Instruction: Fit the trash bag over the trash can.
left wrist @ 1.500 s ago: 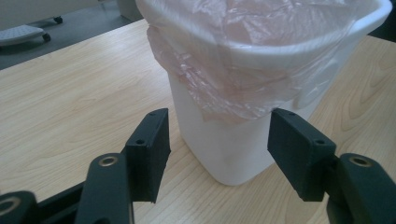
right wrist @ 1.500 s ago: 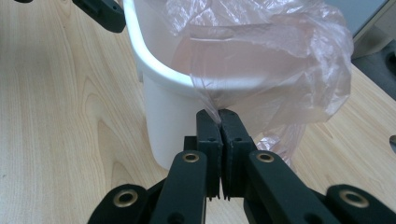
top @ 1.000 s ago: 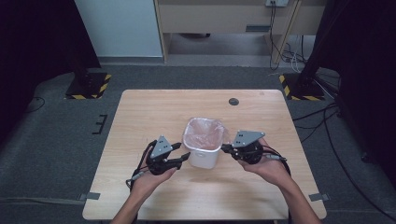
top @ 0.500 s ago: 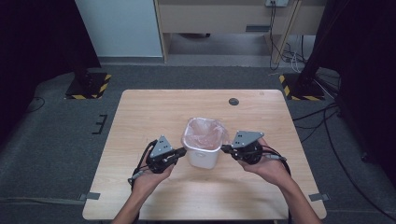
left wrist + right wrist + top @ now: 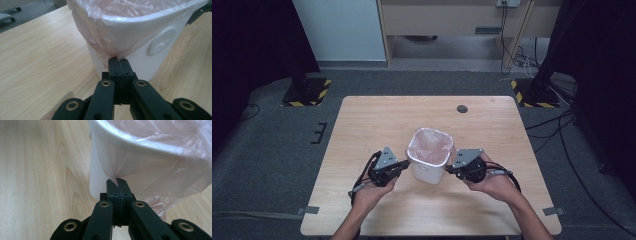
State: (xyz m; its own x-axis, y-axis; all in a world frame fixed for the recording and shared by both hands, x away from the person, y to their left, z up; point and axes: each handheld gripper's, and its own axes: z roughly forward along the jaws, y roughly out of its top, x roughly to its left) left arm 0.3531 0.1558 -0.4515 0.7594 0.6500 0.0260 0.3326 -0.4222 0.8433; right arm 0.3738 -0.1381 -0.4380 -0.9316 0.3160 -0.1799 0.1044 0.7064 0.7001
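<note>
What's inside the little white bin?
A thin pink plastic bag lines the white bin, folded over its rim. Each tool, left and right, pinches the bag's hanging edge. The bag hides the bin's bottom, so anything lying there cannot be seen.

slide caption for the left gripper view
Left gripper pinches the hem of the pink bag draped over the white bin.

Bin [image 5: 430, 162] mid-table [image 5: 362, 125], bag [image 5: 430, 143] inside (overhanging rim); disc [image 5: 462, 108] behind, well apart.
</note>
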